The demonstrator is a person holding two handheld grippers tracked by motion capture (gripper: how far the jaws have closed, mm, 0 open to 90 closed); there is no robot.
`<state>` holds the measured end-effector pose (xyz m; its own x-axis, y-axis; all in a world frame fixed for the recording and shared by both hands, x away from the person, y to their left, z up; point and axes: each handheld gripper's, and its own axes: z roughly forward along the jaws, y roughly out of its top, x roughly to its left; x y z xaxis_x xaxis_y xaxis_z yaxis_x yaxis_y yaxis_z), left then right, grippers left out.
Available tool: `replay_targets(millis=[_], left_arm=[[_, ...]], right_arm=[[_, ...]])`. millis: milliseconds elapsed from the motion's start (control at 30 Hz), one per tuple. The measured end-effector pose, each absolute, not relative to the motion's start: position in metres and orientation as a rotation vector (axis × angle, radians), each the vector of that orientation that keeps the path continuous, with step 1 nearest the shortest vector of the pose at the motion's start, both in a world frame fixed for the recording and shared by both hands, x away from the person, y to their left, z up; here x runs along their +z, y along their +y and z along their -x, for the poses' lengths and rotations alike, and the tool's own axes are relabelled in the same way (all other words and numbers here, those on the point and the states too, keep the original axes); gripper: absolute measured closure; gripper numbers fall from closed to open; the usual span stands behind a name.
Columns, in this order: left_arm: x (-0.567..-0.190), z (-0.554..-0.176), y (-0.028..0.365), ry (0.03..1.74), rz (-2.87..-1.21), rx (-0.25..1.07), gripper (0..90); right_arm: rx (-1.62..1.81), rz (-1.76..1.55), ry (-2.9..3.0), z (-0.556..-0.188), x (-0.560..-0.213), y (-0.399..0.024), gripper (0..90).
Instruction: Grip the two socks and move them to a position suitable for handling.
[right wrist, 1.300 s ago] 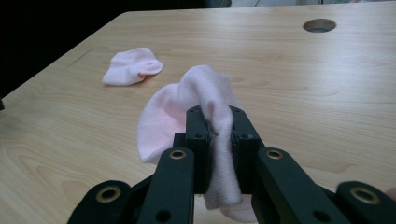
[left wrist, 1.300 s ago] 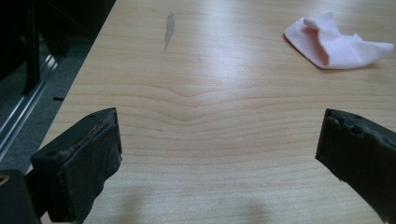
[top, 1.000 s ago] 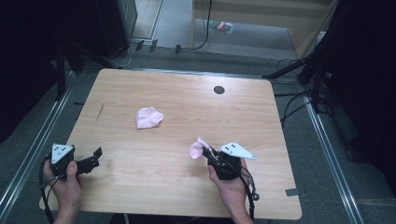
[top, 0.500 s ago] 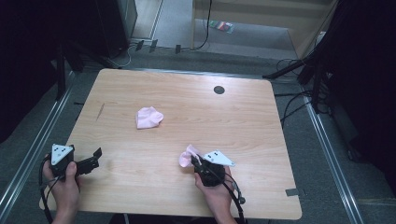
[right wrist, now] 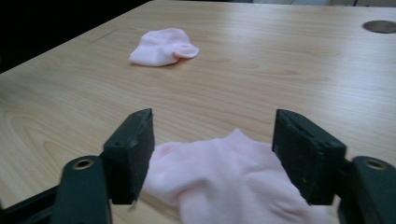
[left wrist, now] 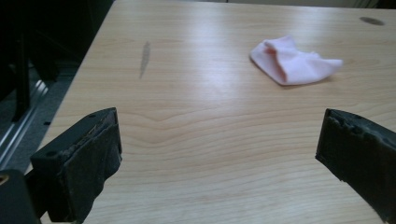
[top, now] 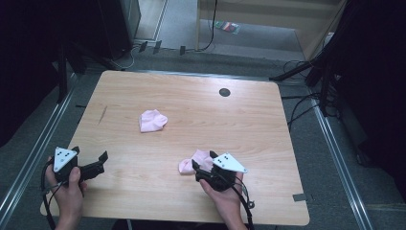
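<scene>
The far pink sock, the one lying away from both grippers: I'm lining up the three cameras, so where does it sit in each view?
High view: the far pink sock lies left of the table's centre.
Left gripper view: upper right, beyond the open jaws.
Right gripper view: upper left, beyond the near pink sock lying between the open jaws.
Shared landmark: the dark round hole in the tabletop, at the top right of both gripper views.

Soft overhead glare, perhaps slight blur
</scene>
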<state>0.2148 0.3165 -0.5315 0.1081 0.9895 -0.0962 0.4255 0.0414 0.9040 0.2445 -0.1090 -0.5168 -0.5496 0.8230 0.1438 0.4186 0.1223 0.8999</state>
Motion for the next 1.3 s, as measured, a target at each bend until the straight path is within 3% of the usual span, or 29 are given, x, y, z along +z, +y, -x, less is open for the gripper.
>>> replay_targets(millis=[133, 367, 1300], left_arm=[[-0.528, -0.213, 0.306, 1.424, -1.536, 0.801, 0.0], [-0.524, -0.213, 0.277, 1.357, -1.584, 0.76, 0.0], [-0.517, -0.235, 0.187, 1.177, -1.701, 0.625, 0.0]], right_arm=[[1.366, -1.273, 1.974, -0.252, -0.511, -0.13, 37.7], [1.312, -1.328, 1.915, -0.26, -0.51, -0.151, 39.1], [1.255, -1.394, 1.894, -0.267, -0.519, -0.162, 40.9]])
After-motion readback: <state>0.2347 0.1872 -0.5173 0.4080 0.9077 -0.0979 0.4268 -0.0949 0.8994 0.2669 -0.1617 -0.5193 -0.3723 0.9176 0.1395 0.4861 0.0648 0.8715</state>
